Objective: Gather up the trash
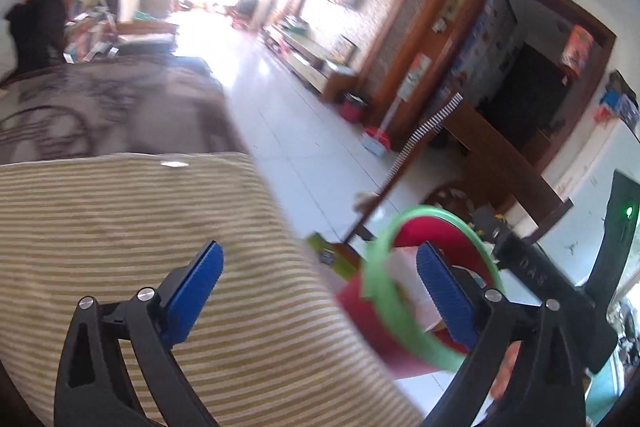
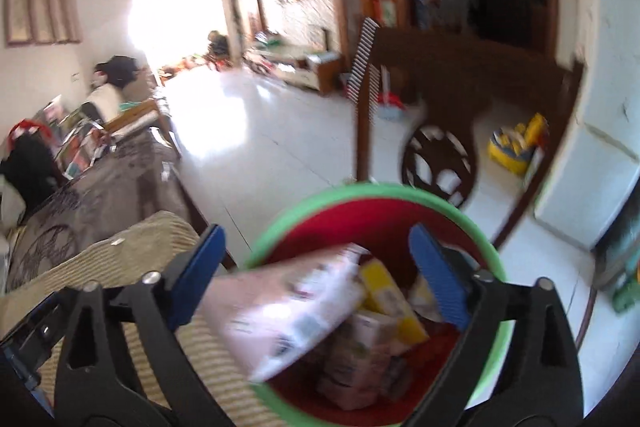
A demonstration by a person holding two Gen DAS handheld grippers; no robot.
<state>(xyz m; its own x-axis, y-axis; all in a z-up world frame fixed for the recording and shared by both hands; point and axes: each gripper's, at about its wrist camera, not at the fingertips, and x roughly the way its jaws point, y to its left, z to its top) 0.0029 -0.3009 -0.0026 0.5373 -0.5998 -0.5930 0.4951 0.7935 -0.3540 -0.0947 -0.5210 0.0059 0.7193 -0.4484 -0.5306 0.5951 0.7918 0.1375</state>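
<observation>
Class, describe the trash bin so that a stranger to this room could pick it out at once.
Start at the striped beige cushion in the foreground. Right beside its edge, on the white tiled floor, stands the bin, packed with cartons and wrappers. Its red body and bright green rim set it apart from everything around it.

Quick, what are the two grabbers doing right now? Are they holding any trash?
Left gripper: open, holding nothing, above the striped cushion and the bin.
Right gripper: open, holding nothing, over the bin of trash.

Glossy white tile floor (image 2: 256, 131), dark wooden table (image 2: 460, 67), glaring window light.
</observation>
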